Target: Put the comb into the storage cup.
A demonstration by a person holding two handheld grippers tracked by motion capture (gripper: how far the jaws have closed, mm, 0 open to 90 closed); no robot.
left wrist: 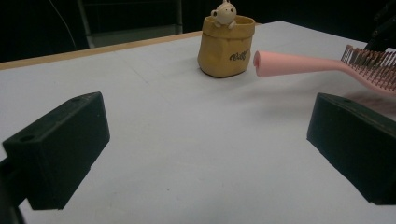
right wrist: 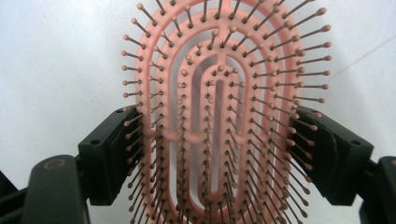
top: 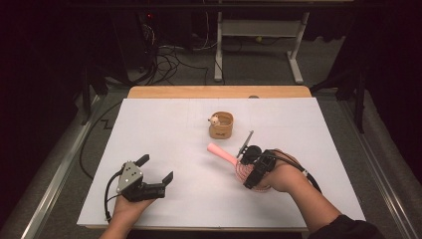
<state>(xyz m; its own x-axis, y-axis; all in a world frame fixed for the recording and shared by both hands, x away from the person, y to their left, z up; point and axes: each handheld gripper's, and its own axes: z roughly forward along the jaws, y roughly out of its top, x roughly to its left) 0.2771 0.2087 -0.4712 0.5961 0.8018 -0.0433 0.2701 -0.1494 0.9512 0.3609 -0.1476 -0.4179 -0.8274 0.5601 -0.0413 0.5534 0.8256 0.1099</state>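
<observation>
A pink hairbrush (top: 225, 155) with an open looped head hangs just above the white table, its handle pointing toward the far left. My right gripper (top: 250, 175) is shut on the brush head (right wrist: 219, 116), one jaw against each side, bristles facing the camera. In the left gripper view the pink hairbrush (left wrist: 308, 64) reaches in from the right, handle end toward the pouch. My left gripper (top: 158, 173) rests open near the front left of the table with nothing between its jaws (left wrist: 205, 154).
A small tan pouch (top: 221, 125) with a little bear figure (top: 214, 120) on its rim stands mid-table behind the brush; the tan pouch (left wrist: 226, 45) also shows ahead of the left gripper. The white sheet (top: 164, 129) covers the table. A desk frame and cables lie beyond the far edge.
</observation>
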